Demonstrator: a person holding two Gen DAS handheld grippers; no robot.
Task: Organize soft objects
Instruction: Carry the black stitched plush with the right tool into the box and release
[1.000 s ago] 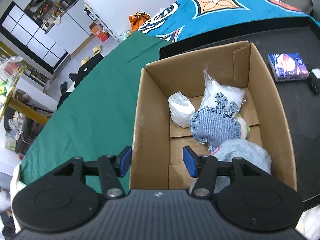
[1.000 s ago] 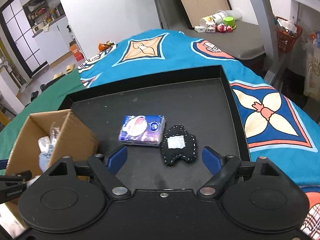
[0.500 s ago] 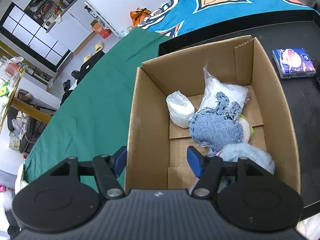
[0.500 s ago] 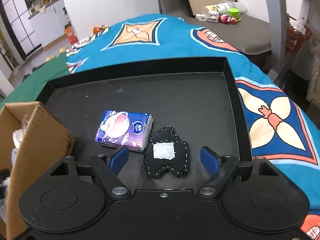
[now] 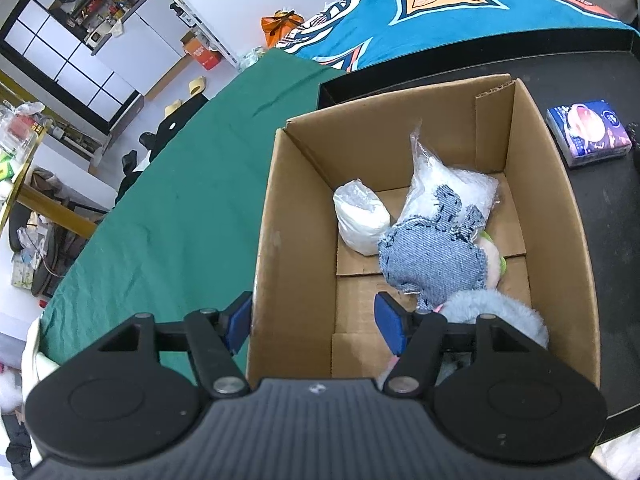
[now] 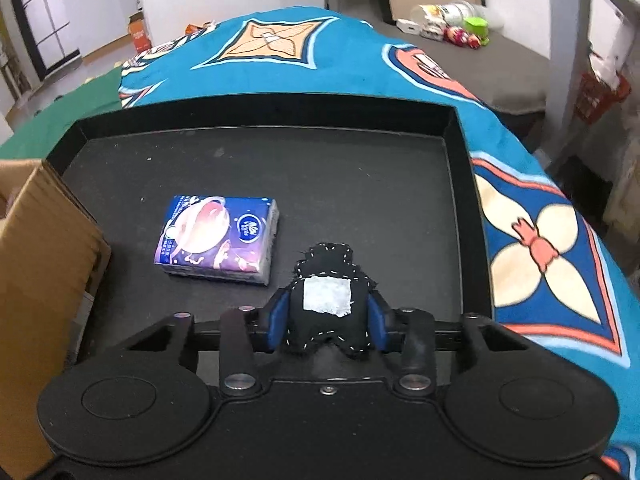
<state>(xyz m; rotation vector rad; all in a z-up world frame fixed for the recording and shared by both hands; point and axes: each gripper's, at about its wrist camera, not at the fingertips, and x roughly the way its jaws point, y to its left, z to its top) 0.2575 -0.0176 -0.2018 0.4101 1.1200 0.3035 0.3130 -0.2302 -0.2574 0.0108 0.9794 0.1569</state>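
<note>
My right gripper (image 6: pixel 327 316) points down at the black tray (image 6: pixel 360 184). Its jaws are closing, and the blue pads press on both sides of a black stitched soft toy (image 6: pixel 326 280) with a white patch. A purple tissue pack (image 6: pixel 218 236) lies just left of the toy. My left gripper (image 5: pixel 315 322) is open and straddles the near left wall of the cardboard box (image 5: pixel 296 240), holding nothing. Inside the box lie a denim soft toy (image 5: pixel 434 258), a white bagged bundle (image 5: pixel 362 220), a clear bag of white stuffing (image 5: pixel 448 180) and a pale blue fluffy toy (image 5: pixel 496 312).
The box (image 6: pixel 40 260) stands at the tray's left end, and the tissue pack (image 5: pixel 586 132) lies to its right. A green cloth (image 5: pixel 180 200) and a blue patterned cloth (image 6: pixel 304 56) cover the table. The tray's raised rim (image 6: pixel 460 148) borders the right side.
My right gripper came down over the black toy and its jaws closed in on it from wide apart. My left gripper's jaws widened slightly around the box wall.
</note>
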